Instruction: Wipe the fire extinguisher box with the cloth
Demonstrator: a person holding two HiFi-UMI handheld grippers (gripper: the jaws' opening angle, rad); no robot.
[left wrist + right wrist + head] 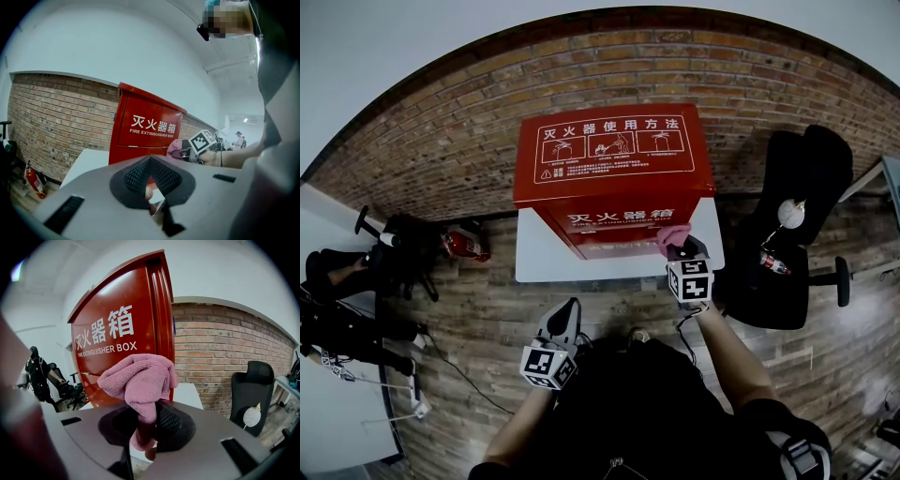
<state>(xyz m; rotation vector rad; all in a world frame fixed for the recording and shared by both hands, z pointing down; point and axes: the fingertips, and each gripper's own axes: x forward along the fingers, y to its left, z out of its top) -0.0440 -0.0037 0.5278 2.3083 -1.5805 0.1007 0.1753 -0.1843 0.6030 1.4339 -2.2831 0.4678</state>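
The red fire extinguisher box (614,178) stands on a small white table (539,253) against a brick wall. My right gripper (687,251) is shut on a bunched pink cloth (672,234), held at the box's lower front right corner. In the right gripper view the cloth (138,378) bulges above the jaws of my right gripper (147,427), close to the box's front (122,333). My left gripper (564,319) hangs lower, short of the table, shut with nothing in it. The left gripper view shows my left gripper (151,187) pointing at the box (150,133) and the cloth (174,149).
A black office chair (797,225) stands right of the table. On the floor to the left are a small red fire extinguisher (464,246) and another black chair (394,253). A white desk (328,412) and cables lie at the far left.
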